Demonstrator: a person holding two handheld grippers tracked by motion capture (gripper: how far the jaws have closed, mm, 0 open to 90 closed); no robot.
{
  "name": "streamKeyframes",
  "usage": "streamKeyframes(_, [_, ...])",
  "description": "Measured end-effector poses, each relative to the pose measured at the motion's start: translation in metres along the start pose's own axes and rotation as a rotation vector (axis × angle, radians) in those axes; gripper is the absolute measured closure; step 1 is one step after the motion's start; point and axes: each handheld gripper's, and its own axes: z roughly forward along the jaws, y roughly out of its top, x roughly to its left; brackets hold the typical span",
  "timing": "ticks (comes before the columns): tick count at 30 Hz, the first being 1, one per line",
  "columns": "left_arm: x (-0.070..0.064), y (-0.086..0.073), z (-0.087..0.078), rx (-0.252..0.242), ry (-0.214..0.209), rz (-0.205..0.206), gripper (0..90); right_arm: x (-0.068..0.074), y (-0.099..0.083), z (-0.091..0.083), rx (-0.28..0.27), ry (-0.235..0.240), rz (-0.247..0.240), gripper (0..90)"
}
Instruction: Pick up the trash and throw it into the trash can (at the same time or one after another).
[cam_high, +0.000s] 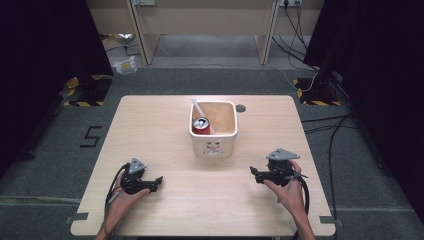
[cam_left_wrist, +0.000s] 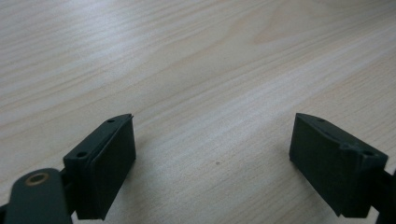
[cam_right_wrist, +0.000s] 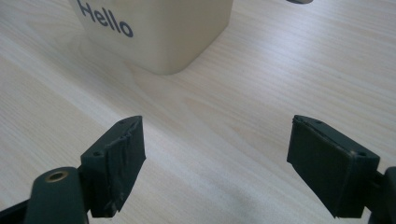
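High view: wooden table (cam_high: 165, 125), cream square bin (cam_high: 214, 145) standing upright near the middle, slightly toward the far edge. Inside the bin, a red can (cam_high: 201, 125) at the left, top up, with a white straw-like stick (cam_high: 202, 114) leaning from the far left corner toward the centre, just beside the can. Small dark round hole (cam_high: 241, 108) in the tabletop just beyond the bin's right far corner.

Left gripper (cam_high: 156, 182) low at the near left of the table, held in the left hand (cam_high: 122, 199), jaws pointing right toward the table's middle, well apart from the bin. Right gripper (cam_high: 254, 173) at the near right, held in the right hand (cam_high: 290, 192), jaws pointing left, nearer to the bin than the left one yet not touching it.

Left gripper view: left gripper (cam_left_wrist: 212, 156) with jaws spread wide, bare wood grain between them, nothing pinched.

Right gripper view: right gripper (cam_right_wrist: 215, 158) with jaws likewise spread wide and empty. Bin (cam_right_wrist: 177, 37) ahead and to the left, the word "Hello" printed dark on its side, a rounded lower corner resting on the table; clear wood between the jaw tips and the bin.
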Motion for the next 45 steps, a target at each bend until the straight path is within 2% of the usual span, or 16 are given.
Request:
streamKeyframes(12, [0.0, 0.0, 0.0, 0.0, 0.0, -0.001, 13.6, 0.004, -0.019, 0.002, 0.043, 0.005, -0.002, 19.0])
streamKeyframes(15, [0.0, 0.0, 0.0, 0.0, 0.0, -0.001, 13.6, 0.003, -0.031, 0.001, 0.06, 0.009, 0.014, 19.0])
streamKeyframes(22, [0.0, 0.0, 0.0, 0.0, 0.0, -0.001, 13.6, -0.001, -0.047, -0.006, 0.061, 0.001, 0.041, 19.2])
streamKeyframes(31, [0.0, 0.0, 0.0, 0.0, 0.0, -0.001, 13.6, 0.001, -0.056, -0.009, 0.076, -0.004, 0.033, 19.3])
streamKeyframes(42, [0.0, 0.0, 0.0, -0.001, 0.0, -0.001, 13.6, 0.006, -0.066, -0.008, 0.092, 0.013, 0.041, 18.9])
streamKeyframes(45, [0.0, 0.0, 0.0, 0.0, 0.0, -0.001, 13.6, 0.009, -0.067, -0.008, 0.097, 0.003, 0.021, 18.9])
